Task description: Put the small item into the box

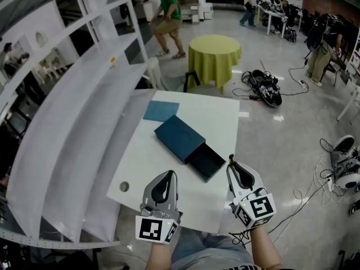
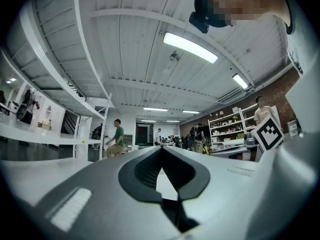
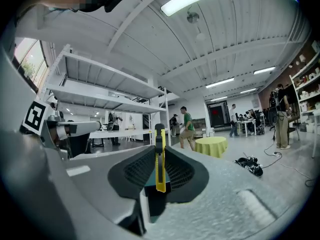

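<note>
Head view: the box (image 1: 179, 138) has its drawer (image 1: 206, 162) open toward 5 o'clock, near the right hand-held gripper (image 1: 233, 165).

Left gripper view: left hand-held gripper (image 2: 161, 153) is clenched and empty.

Right gripper view: yellow cutter (image 3: 160, 159) is pinched upright. I'd lay it flat over the drawer before releasing.
</note>
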The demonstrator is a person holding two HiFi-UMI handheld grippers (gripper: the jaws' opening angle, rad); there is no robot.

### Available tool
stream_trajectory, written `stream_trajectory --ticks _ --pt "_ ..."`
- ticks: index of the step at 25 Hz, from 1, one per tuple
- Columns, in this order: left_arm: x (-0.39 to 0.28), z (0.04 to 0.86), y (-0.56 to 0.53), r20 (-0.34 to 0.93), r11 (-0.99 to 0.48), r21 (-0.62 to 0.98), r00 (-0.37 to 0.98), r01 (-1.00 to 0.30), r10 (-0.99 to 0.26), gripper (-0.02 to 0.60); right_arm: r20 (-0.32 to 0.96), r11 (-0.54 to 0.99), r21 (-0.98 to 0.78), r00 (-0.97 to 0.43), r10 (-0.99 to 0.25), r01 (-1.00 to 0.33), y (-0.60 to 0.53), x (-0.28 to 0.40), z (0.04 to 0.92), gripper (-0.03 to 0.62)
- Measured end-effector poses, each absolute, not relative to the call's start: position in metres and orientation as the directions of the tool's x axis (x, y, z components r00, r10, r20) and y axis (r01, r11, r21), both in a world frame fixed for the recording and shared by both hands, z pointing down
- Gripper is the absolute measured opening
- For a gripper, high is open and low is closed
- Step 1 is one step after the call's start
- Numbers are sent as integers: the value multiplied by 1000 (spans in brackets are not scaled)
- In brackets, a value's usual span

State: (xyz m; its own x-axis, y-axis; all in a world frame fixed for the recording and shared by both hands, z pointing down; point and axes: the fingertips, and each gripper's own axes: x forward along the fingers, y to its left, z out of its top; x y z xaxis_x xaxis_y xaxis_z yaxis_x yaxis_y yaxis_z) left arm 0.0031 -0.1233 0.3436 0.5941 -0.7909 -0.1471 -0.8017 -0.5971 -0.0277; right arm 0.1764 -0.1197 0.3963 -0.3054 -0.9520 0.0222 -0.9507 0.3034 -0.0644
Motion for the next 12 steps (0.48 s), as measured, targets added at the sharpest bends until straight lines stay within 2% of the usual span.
stream_trajectory --ticks 12 --pt "-2 356 -160 -110 -647 -2 643 -763 -758 12 200 276 -71 -285 -938 -959 -161 167 446 62"
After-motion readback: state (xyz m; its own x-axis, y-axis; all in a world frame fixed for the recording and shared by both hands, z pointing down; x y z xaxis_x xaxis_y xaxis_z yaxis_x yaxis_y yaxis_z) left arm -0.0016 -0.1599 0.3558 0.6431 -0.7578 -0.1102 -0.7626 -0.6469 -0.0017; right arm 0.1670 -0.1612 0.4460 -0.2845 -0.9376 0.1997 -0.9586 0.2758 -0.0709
